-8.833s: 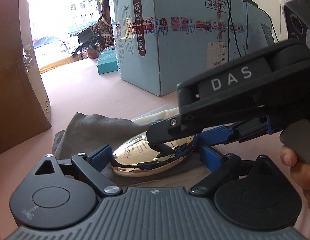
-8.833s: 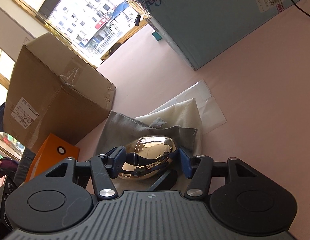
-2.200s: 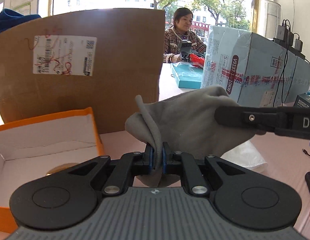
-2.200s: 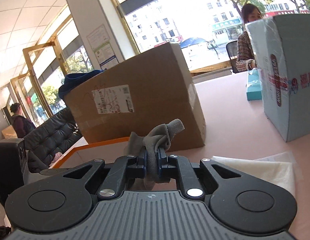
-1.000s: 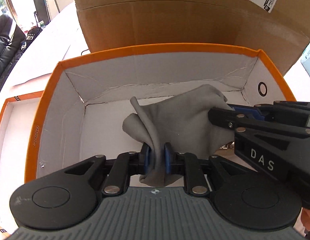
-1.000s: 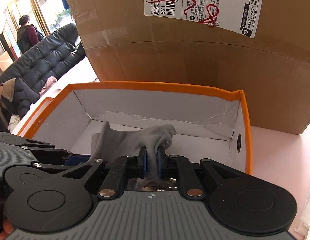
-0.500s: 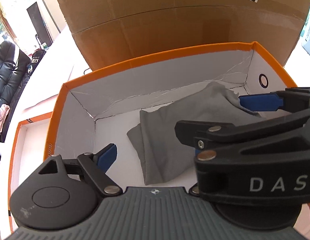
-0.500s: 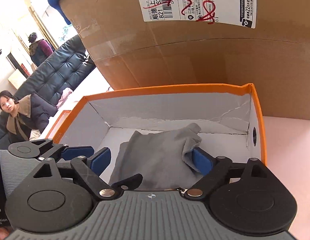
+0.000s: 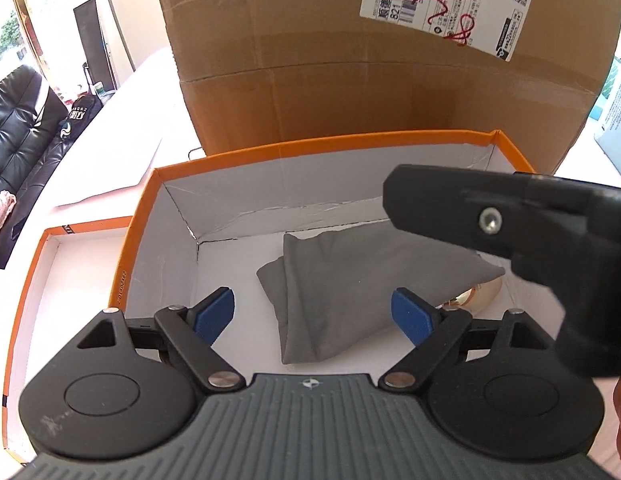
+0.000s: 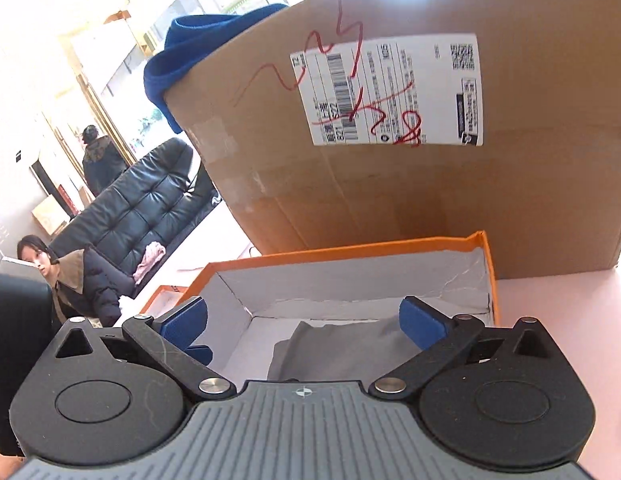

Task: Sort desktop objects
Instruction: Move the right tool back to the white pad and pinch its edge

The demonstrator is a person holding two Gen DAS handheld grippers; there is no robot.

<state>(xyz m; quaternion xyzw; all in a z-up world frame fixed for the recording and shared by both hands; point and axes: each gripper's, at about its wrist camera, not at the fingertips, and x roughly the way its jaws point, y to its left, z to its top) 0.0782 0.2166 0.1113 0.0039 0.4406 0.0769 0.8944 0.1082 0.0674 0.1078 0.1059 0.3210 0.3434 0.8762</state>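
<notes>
Left claw [image 9: 312, 314] spread wide, gripping nothing, hovering over the open orange box [image 9: 334, 148]; blue rubbery pads [image 9: 212, 314] on black hinged fingers, standing to either side of the grey cloth [image 9: 350, 280] without touching it. Right claw [image 10: 302, 322] likewise gaping wide and empty, its blue pads [image 10: 420, 326] hanging above the near rim of the same box; its black body crossing the right of the left-wrist view as a blurred block.

Lying inside the box on the white floor: the soft grey cloth, matte, loosely folded into a slumped wedge, its right side draped over a shiny gold rounded object [image 9: 480, 298], only a small edge peeking out. Box walls being thin card, orange outside and along the rim, white and creased within, a small round hole showing on the right wall in neither view clearly. Sitting just left of it, a shallow orange-edged lid [image 9: 34, 264]. Standing right behind, a tall brown corrugated carton [image 9: 370, 80] bearing a white shipping label [image 9: 450, 4] scrawled in red, a blue fabric item [image 10: 190, 56] resting on top. Pale pink counter [image 10: 558, 320] showing at right.
</notes>
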